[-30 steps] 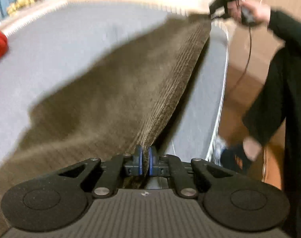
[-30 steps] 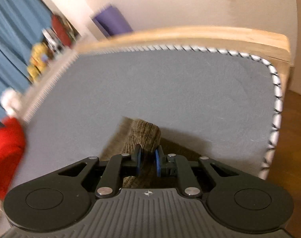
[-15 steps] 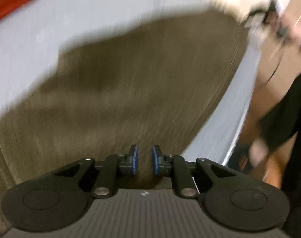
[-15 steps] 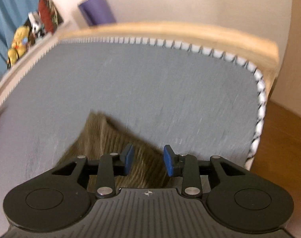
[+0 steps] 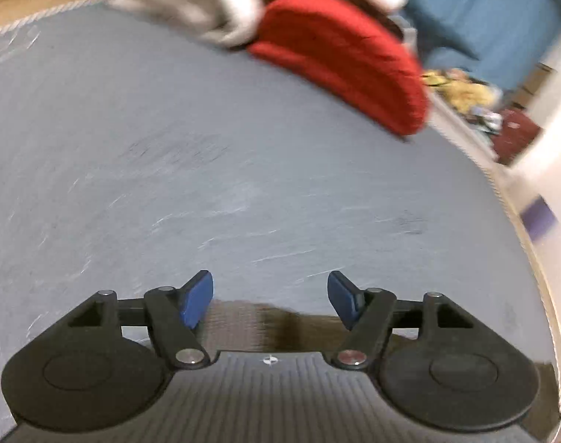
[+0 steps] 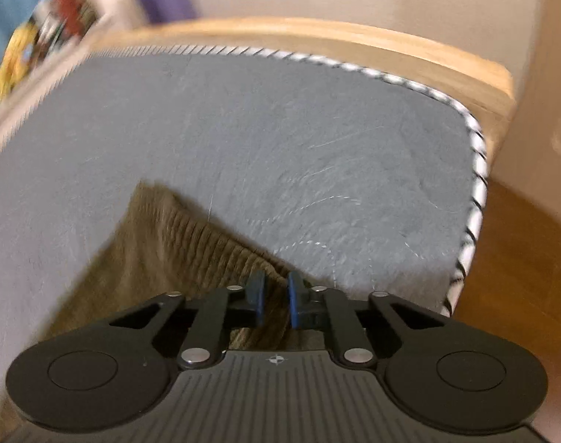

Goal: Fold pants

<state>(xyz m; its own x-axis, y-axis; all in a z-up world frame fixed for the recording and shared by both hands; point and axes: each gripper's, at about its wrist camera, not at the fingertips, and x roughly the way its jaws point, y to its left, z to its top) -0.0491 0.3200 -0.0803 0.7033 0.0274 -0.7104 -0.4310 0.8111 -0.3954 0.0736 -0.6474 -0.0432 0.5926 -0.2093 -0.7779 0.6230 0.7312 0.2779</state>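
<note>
The brown corduroy pants [image 6: 177, 243] lie on the grey mattress [image 6: 280, 129], one corner pointing toward its far end. My right gripper [image 6: 276, 295] hangs over the pants' near edge, its jaws closing, with a ridge of the cloth pinched between the blue pads. In the left wrist view only a strip of the pants [image 5: 243, 323] shows, low between the fingers. My left gripper [image 5: 270, 284] is above the mattress [image 5: 206, 166], its jaws opening wide, the pads touching nothing.
A red cushion [image 5: 346, 62] and a pale grey cloth heap [image 5: 206, 7] lie at the mattress's far side. A wooden bed frame [image 6: 354, 37] rims the far end, with wooden floor [image 6: 520, 258] to the right. Toys and a blue curtain stand beyond.
My left gripper let go of the pants, opened wide, rolled and swung across the mattress to face the red cushion. My right gripper opened, then closed again on the pants' edge.
</note>
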